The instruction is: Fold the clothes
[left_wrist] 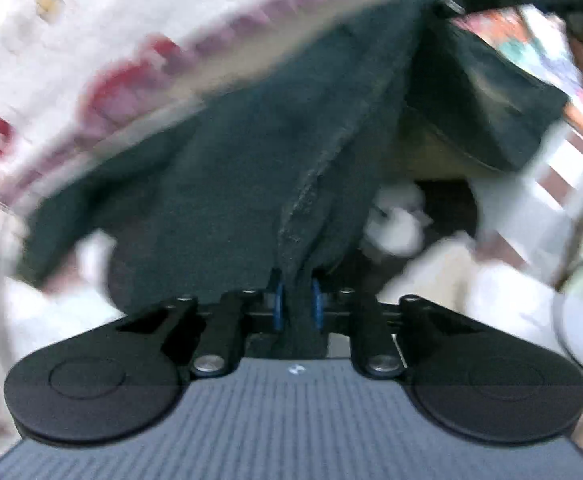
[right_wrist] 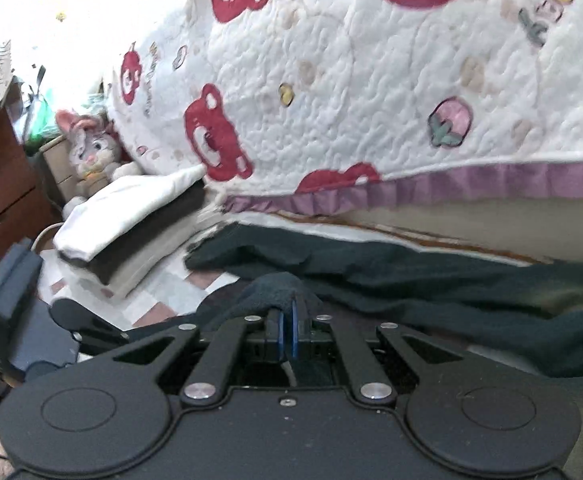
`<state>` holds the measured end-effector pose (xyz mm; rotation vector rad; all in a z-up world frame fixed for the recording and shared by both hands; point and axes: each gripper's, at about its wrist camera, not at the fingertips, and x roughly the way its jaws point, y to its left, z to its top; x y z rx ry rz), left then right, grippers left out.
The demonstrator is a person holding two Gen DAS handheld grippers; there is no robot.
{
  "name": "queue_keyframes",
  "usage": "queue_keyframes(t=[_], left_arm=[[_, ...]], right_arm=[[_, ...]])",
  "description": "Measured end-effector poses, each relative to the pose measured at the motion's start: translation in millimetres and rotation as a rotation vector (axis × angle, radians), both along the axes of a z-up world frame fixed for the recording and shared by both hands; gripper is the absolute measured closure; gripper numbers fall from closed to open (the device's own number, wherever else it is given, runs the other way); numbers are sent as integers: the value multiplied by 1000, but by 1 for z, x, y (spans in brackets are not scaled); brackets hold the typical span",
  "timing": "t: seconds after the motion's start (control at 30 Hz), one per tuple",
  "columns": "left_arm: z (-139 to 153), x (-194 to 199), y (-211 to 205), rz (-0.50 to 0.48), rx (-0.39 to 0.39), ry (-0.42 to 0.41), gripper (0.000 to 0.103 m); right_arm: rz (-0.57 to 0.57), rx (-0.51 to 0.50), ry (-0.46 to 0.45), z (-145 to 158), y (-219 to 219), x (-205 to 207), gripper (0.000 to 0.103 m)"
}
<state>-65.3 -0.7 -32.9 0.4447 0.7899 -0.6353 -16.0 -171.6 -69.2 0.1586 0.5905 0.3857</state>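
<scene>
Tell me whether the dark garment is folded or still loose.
Loose, not folded. The dark garment hangs bunched from the left claw, and in the right wrist view it trails rumpled from the right claw below the quilt.

Matt dark knit garment [right_wrist: 431, 280]; quilted cotton bedspread [right_wrist: 371, 80]

Right gripper [right_wrist: 288, 330] clamped on dark green garment [right_wrist: 431, 280]. Garment lies near the quilt [right_wrist: 371, 80] edge. Plush rabbit [right_wrist: 91, 148] far left.

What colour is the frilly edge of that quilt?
Purple. The quilt's frill shows best in the right wrist view, below the white, red-patterned top.
</scene>
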Motion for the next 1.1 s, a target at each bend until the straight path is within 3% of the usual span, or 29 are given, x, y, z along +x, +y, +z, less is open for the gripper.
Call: queue_keyframes(t=[0.1, 0.17, 0.23, 0.27, 0.33, 0.37, 0.43, 0.5, 0.57, 0.73, 0.8, 0.83, 0.97, 1.03, 1.1], left_arm=[[46, 7, 26, 150, 6, -271, 91], [65, 0, 45, 197, 22, -436, 89], [67, -15, 58, 187, 118, -586, 84], [58, -20, 64, 168, 213, -619, 81], [21, -17, 81, 151, 402, -528, 57], [2, -16, 95, 173, 437, -445, 58], [-25, -13, 129, 261, 407, -258, 58], [-38, -12, 163, 379, 308, -98, 58], [-45, -11, 194, 493, 179, 35, 56], [-42, 8, 250, 728, -288, 201, 38], [-56, 23, 262, 807, -374, 268, 38], [-62, 30, 262, 835, -367, 283, 38], [-73, 49, 254, 877, -258, 262, 38], [-81, 53, 252, 870, -199, 240, 35], [-92, 58, 255, 880, -185, 235, 36]], right_arm=[[32, 0, -47, 19, 8, -2, 99], [76, -11, -74, 28, 19, -3, 99], [139, -35, -72, 23, 39, -3, 99], [171, -48, -70, 19, 49, -3, 98], [227, -72, -6, -3, 70, 1, 98], [250, -91, 43, -19, 81, 3, 98], [260, -111, 196, -57, 96, 12, 96], [259, -108, 335, -89, 105, 19, 94], [283, -100, 389, -107, 109, 20, 89], [301, -52, 409, -107, 102, 21, 81], [302, 21, 437, -108, 94, 19, 74], [304, 72, 459, -108, 89, 18, 69], [297, 281, 500, -95, 54, 9, 65], [196, 275, 431, -79, 18, -1, 58], [22, 232, 382, -71, -30, -12, 57]])
